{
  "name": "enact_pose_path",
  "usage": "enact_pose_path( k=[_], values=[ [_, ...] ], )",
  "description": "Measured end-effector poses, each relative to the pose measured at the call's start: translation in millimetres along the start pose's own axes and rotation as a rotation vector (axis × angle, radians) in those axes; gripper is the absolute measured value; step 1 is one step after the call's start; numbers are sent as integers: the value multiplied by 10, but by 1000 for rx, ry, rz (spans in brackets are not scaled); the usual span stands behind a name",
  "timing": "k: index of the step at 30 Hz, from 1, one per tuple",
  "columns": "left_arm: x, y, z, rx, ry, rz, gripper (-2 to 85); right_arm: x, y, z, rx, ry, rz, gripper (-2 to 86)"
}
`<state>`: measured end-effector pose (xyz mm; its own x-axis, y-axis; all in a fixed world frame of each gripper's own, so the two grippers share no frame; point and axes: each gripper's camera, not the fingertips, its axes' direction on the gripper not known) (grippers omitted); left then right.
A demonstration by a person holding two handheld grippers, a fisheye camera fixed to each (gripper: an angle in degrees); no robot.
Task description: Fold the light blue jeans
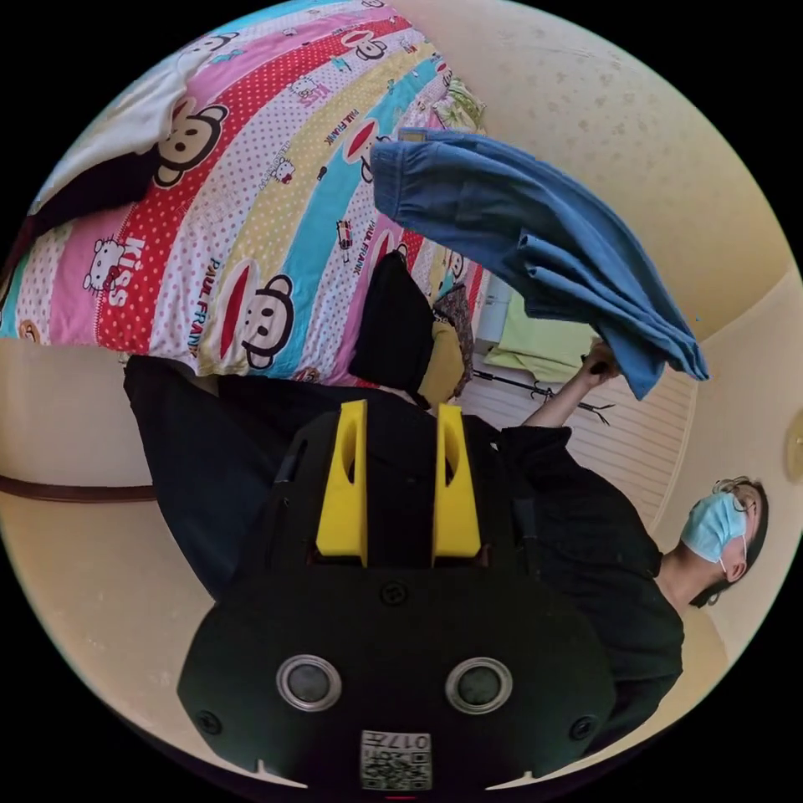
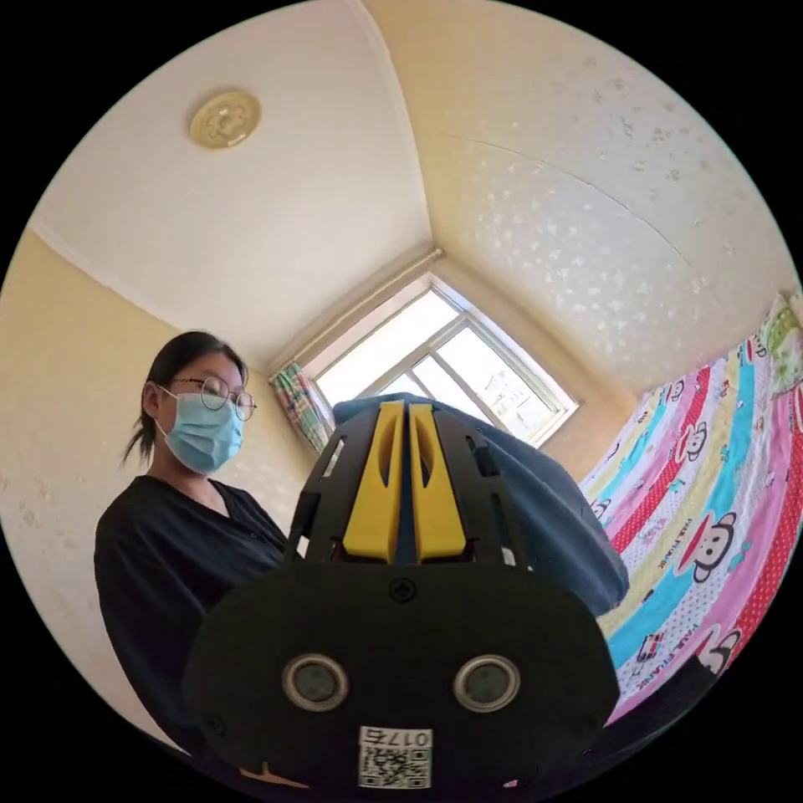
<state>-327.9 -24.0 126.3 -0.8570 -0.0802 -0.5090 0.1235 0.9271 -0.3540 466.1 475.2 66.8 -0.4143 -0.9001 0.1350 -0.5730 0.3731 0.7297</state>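
Striped cartoon bedspread (image 1: 276,201) lies below while the light blue jeans (image 1: 535,242) hang bunched in the air, well above it. I see my right gripper (image 2: 403,493) with jaws nearly together on a sliver of denim, though how much cloth is pinched is hard to judge. My left gripper (image 1: 400,481) stands narrowly parted, holding nothing. With one thin grip, I judge the jeans may slip and land crumpled.

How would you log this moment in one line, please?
right claw: shut on jeans | jeans: lifted over bed | left claw: open, holding nothing
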Motion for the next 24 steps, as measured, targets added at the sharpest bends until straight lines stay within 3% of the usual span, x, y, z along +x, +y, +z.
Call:
enact_pose_path(
  k=[3,8,10,14,20,24],
  values=[
    [-112,-2,91,15,37,-36,124,417,894,-71,-166,46,208,6],
    [-276,-24,205,30,50,-106,124,1210,2979,-192,-634,449,776,7],
    [-316,-55,281,25,57,-120,124,1428,3379,-267,-673,554,893,9],
    [-337,-187,548,-11,57,-132,124,1901,3329,26,-504,603,821,25],
    [-363,-351,1020,-72,56,-113,124,3432,3342,2024,-885,853,628,108],
    [-464,-272,1250,-64,78,-98,124,4348,3632,3292,-969,904,559,127]
  ],
)
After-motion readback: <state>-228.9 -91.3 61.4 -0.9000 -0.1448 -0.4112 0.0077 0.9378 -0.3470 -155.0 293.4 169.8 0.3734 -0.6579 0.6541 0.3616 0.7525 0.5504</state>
